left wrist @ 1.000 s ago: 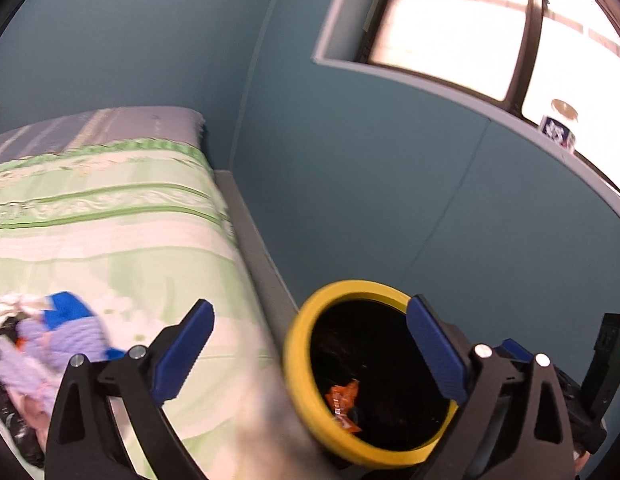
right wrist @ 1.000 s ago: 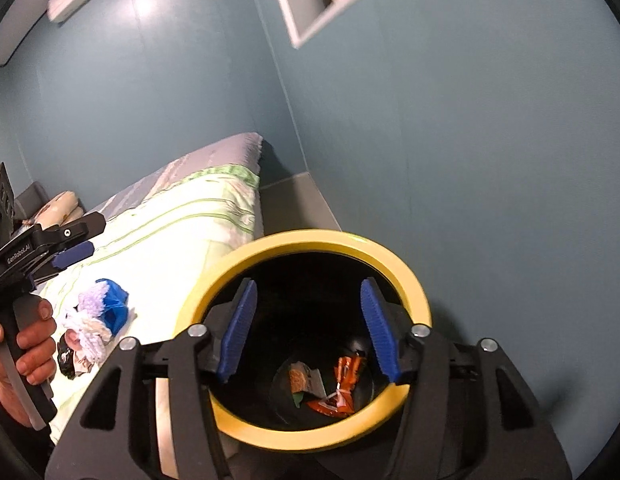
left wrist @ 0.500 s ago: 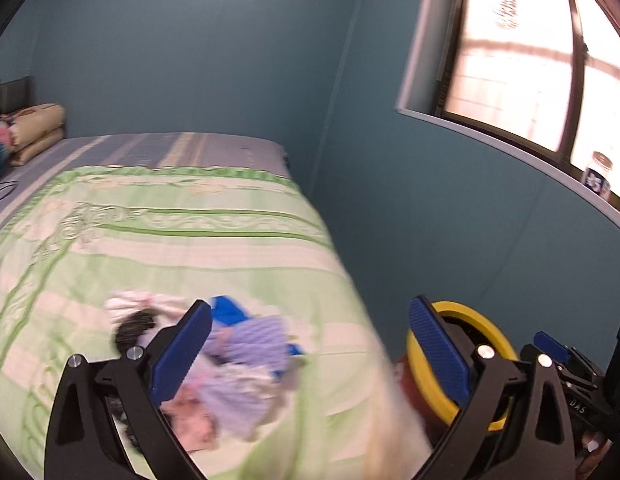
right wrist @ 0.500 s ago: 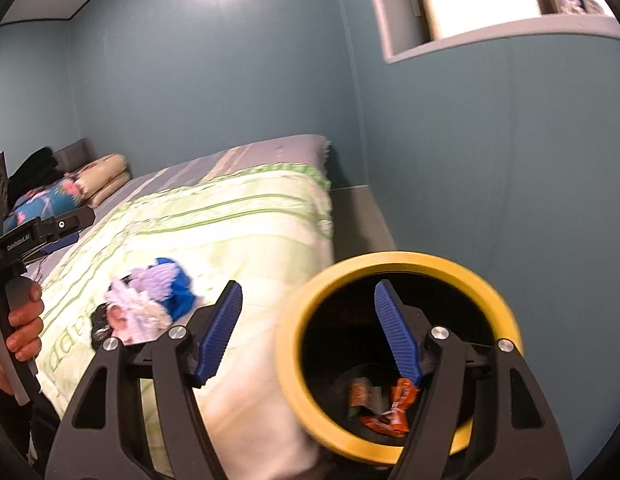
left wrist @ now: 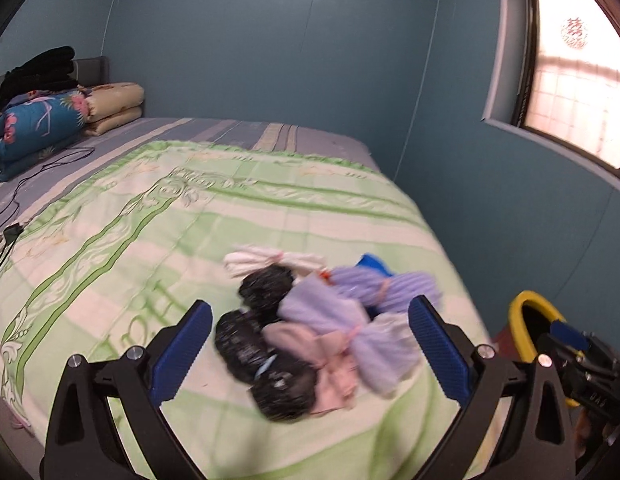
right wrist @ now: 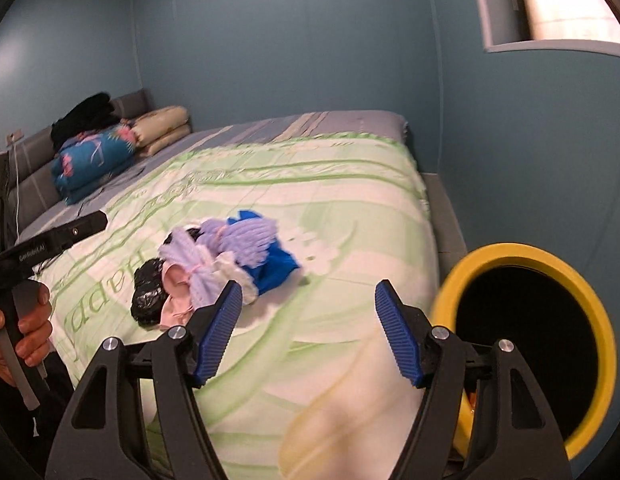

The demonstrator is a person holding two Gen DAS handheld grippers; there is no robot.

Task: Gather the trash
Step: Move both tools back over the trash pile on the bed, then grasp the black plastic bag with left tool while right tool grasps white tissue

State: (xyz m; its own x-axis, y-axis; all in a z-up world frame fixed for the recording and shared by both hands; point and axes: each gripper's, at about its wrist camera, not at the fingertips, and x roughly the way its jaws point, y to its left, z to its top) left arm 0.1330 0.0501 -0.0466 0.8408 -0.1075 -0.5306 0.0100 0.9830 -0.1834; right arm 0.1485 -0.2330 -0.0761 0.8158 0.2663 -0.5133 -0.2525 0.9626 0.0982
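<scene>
A pile of tied plastic bags lies on the green bedspread (left wrist: 150, 216): black bags (left wrist: 270, 360), purple bags (left wrist: 349, 304), a pink one (left wrist: 329, 364) and a blue one (right wrist: 276, 264). The pile also shows in the right wrist view (right wrist: 202, 268). My left gripper (left wrist: 310, 352) is open and empty, just in front of the pile. My right gripper (right wrist: 310, 332) is open and empty, over the bed edge to the right of the pile. The yellow-rimmed black trash bin (right wrist: 529, 344) stands beside the bed at the right; it also shows in the left wrist view (left wrist: 529, 320).
Folded quilts and pillows (left wrist: 50, 120) with dark clothing on top lie at the bed's head. A black cable (left wrist: 14, 216) runs across the sheet at the left. A teal wall (left wrist: 489, 220) with a window (left wrist: 577, 80) flanks the bed on the right.
Both grippers have swung left, away from the bin and toward the bag pile. The bin has slid to the right edge of both views. Both stay open.
</scene>
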